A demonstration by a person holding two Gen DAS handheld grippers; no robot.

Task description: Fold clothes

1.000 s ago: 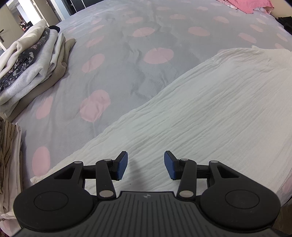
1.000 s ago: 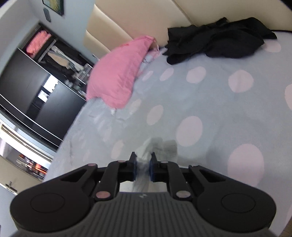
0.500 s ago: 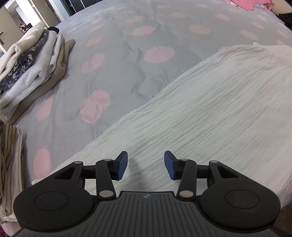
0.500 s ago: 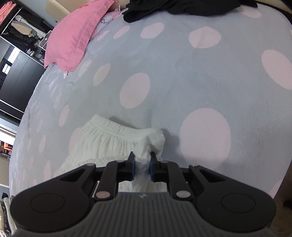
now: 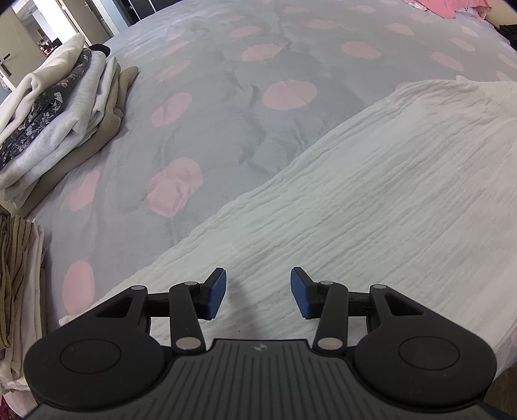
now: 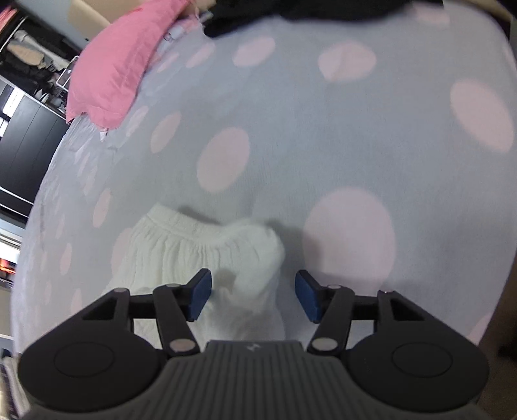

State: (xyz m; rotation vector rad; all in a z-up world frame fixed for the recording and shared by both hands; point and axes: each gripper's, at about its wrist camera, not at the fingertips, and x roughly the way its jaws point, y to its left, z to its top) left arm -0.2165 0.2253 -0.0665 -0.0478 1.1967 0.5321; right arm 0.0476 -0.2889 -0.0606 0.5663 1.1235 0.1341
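A white crinkled garment point(image 5: 371, 200) is spread over the lower right half of the left wrist view, on a grey bedspread with pink dots point(image 5: 226, 135). The left gripper point(image 5: 258, 292) is seen at the bottom centre, its blue pads spread apart above the cloth; nothing is pinched. A stack of folded clothes point(image 5: 55, 119) is noted at the upper left, a second pile with a striped item point(image 5: 16, 268) at the left edge.

In the right wrist view the gathered end of the white garment point(image 6: 206, 255) lies at lower centre. The right gripper point(image 6: 253, 295) is recorded with jaws opening; cloth lies between the pads, not pressed. A pink pillow point(image 6: 119, 61) and a black garment point(image 6: 290, 9) are seen along the top.
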